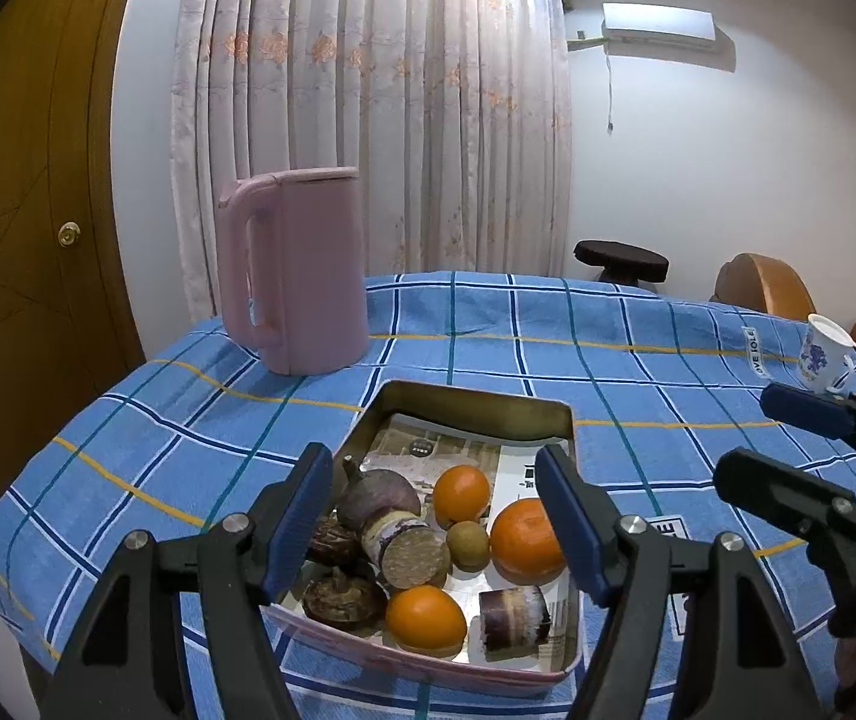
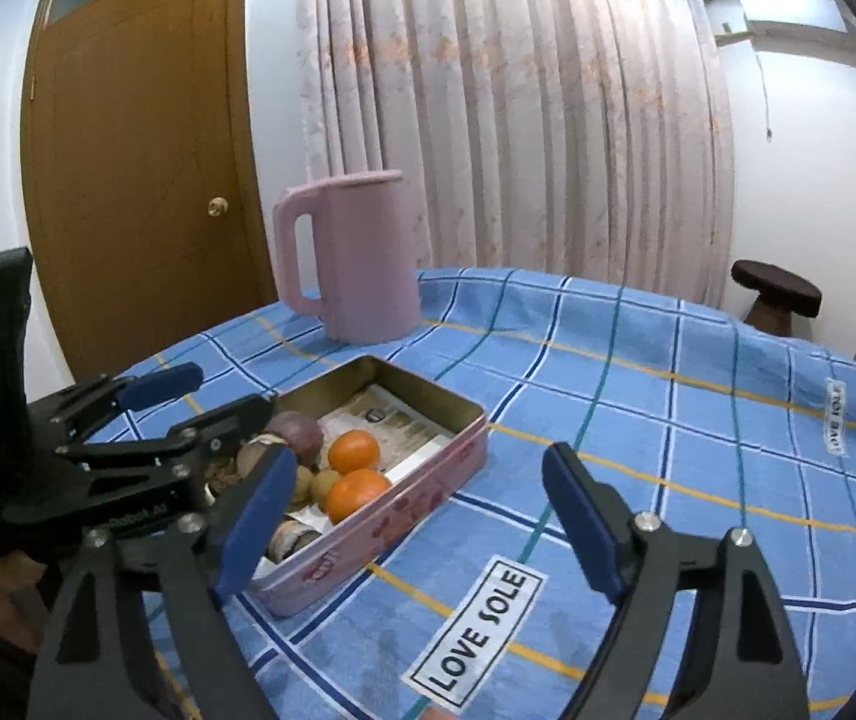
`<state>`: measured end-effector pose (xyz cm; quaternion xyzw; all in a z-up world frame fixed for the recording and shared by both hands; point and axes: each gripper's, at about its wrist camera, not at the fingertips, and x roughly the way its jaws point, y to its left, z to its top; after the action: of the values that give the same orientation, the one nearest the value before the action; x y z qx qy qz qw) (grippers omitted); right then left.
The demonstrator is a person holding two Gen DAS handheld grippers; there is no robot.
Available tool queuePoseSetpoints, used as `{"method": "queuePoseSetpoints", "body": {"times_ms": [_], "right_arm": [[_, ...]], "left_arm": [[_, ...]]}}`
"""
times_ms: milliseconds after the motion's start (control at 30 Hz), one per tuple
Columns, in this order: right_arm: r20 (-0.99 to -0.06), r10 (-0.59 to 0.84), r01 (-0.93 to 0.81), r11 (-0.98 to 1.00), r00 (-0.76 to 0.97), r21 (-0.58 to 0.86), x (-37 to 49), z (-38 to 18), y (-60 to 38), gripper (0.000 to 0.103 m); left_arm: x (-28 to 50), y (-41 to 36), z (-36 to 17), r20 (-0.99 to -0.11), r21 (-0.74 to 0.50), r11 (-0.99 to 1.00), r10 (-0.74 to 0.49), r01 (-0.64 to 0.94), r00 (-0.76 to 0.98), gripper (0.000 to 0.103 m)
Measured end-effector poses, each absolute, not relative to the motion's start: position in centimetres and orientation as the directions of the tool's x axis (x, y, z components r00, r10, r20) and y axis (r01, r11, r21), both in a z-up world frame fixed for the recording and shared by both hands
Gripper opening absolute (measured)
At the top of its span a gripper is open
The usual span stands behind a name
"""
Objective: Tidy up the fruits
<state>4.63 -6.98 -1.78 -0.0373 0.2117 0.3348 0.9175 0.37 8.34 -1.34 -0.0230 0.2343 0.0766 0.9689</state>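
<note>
Evenly lit indoors, fairly bright, cool white cast. Strong fisheye warp in both views: door (image 2: 140, 180) and curtain (image 2: 517, 120) bowed, black vignette at corners. Slightly overexposed at air conditioner (image 1: 658, 24) and upper curtain in right wrist view. Soft shadow left of pink jug (image 1: 296, 264) on tablecloth (image 1: 547, 336); dim glare on metal tin (image 1: 475, 402) inner wall. Fruit sharp enough; edges smeared, bkgd a bit soft, mild compression noise.

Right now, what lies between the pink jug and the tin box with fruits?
Nothing: only bare blue checked tablecloth separates the pink jug from the tin box; the left wrist view shows it clearly.
</note>
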Motion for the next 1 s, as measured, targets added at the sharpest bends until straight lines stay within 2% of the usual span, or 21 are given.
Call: {"method": "queuePoseSetpoints", "body": {"times_ms": [367,500,1000], "right_arm": [[-0.386,0.586,-0.602,0.793,0.712,0.092,4.5,-1.6,-8.5,0.09],[-0.374,0.573,-0.587,0.805,0.729,0.091,4.4,-1.4,-9.1,0.095],[-0.349,0.566,-0.567,0.816,0.747,0.112,4.0,-1.2,-10.9,0.095]], "left_arm": [[0.3,8.2,-0.9,-0.457,-0.011,0.988,0.133,-0.155,0.88,0.071],[0.1,8.0,-0.9,-0.454,-0.007,0.988,0.134,-0.154,0.881,0.071],[0.2,7.4,-1.0,-0.47,0.007,0.987,0.144,-0.159,0.871,0.071]]}}
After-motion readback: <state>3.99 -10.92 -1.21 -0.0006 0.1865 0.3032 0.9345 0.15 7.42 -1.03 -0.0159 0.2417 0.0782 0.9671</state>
